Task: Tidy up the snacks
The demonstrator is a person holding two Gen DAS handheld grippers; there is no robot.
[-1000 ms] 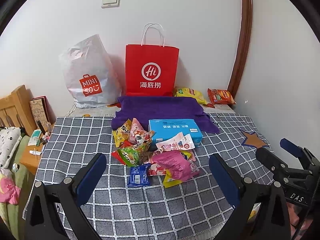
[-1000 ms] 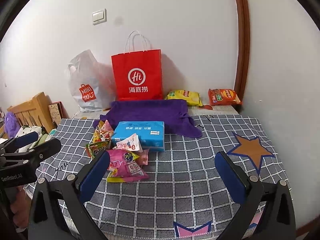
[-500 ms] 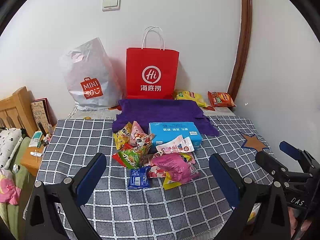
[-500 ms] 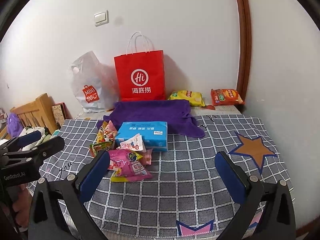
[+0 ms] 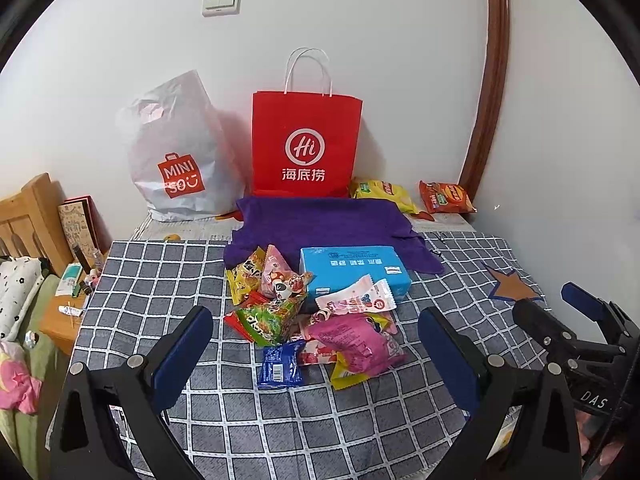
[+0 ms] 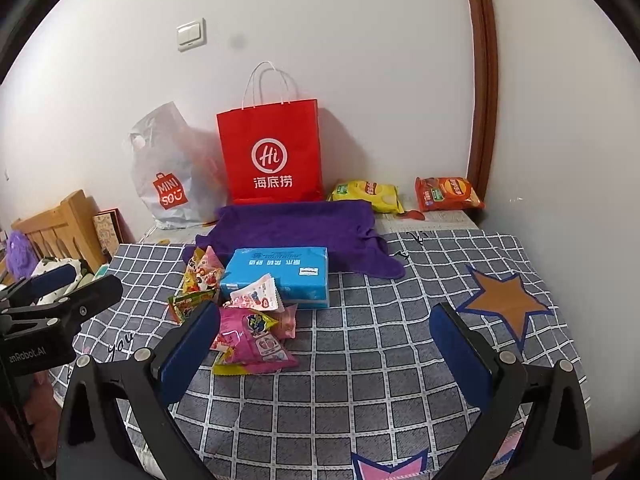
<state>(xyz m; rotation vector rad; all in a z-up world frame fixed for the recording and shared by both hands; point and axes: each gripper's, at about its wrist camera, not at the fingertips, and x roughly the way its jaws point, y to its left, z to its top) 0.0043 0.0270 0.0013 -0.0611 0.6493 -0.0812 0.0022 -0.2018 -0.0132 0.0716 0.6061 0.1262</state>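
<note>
A pile of snack packets [image 5: 312, 320] lies on the checkered cloth in the middle of the table, with a pink packet [image 5: 356, 344], a green packet [image 5: 266, 318] and a small blue packet [image 5: 280, 368] in front. The pile also shows in the right wrist view [image 6: 244, 316]. A blue box [image 5: 354, 270] sits behind it. My left gripper [image 5: 312, 352] is open and empty, held above the near side of the pile. My right gripper [image 6: 320, 344] is open and empty, to the right of the pile.
A red paper bag [image 5: 306, 144] and a white MINISO bag [image 5: 178, 156] stand against the wall. A purple towel [image 5: 320, 220] lies before them. Yellow [image 5: 382, 192] and orange [image 5: 446, 198] chip bags lie at the back right. A wooden bed frame [image 5: 28, 216] is at the left.
Both grippers have drifted slightly back and up, so the scene sits a little lower in view. Nothing on the table has moved.
</note>
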